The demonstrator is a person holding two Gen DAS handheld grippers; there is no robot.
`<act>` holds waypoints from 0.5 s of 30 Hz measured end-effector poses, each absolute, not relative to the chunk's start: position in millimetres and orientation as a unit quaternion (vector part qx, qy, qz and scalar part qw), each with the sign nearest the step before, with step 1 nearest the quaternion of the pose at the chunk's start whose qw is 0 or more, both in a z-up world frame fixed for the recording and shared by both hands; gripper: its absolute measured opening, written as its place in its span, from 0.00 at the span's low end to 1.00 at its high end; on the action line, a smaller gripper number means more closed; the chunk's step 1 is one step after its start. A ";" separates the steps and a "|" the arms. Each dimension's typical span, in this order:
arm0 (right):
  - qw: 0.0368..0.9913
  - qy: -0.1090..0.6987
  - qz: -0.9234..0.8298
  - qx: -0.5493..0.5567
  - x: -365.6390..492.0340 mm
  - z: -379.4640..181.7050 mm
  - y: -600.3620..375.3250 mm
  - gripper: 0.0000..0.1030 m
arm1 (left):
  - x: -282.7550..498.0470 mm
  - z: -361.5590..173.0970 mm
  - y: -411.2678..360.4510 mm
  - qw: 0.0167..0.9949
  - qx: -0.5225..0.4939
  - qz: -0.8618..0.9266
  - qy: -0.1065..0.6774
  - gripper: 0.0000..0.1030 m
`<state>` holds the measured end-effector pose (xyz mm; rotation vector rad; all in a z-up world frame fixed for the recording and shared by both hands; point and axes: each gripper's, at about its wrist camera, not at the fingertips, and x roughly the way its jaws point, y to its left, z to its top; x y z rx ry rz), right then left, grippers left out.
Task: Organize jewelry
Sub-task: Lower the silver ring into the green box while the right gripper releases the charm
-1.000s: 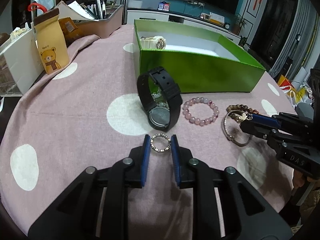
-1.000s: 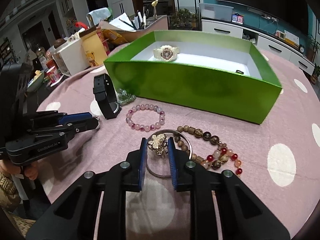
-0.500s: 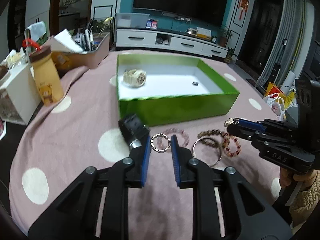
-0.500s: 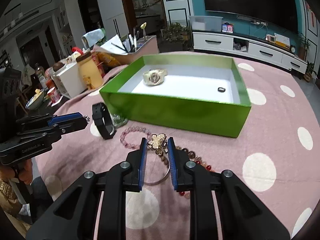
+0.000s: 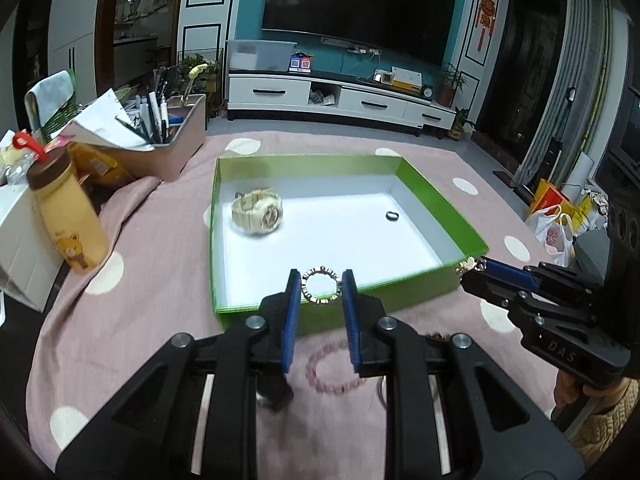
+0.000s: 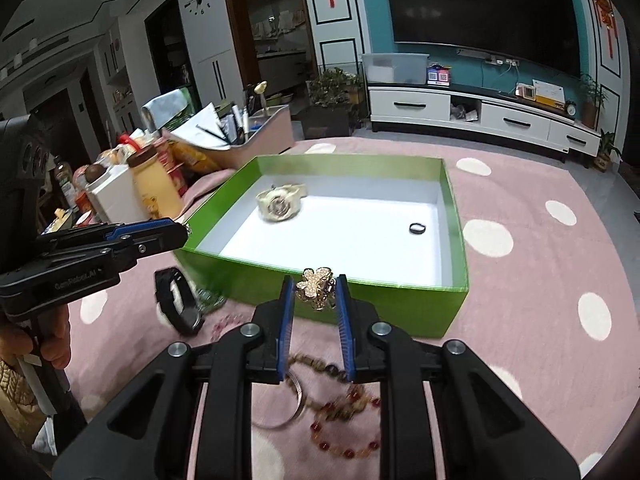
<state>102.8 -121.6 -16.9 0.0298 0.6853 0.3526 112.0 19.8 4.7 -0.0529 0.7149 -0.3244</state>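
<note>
Left wrist view: we have lifted both pieces off the tablecloth (image 5: 168, 280); left gripper (image 5: 321, 294) clamps the ring (image 5: 321, 290), right gripper (image 6: 313, 300) clamps the brooch (image 6: 316, 287), both over the green box's (image 5: 400, 286) near edge, ready to drop in.

Both wrist cameras look forward along their tongs, high and close over the worktop (image 5: 152, 280), facing the television wall; both share the green box (image 5: 440, 208) (image 6: 456, 240).
</note>
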 end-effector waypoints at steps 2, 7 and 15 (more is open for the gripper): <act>0.928 0.333 0.168 0.016 108.9 -16.6 -123.0 0.20 | 122.4 4.8 17.3 0.923 -0.025 -0.156 0.351 0.20; 0.929 0.333 0.161 0.018 127.6 -17.1 -127.3 0.20 | 146.6 -1.7 11.3 0.919 -0.022 -0.151 0.364 0.20; 0.923 0.354 0.147 0.029 161.3 -32.4 -133.4 0.20 | 178.6 -16.9 4.1 0.909 -0.028 -0.144 0.391 0.20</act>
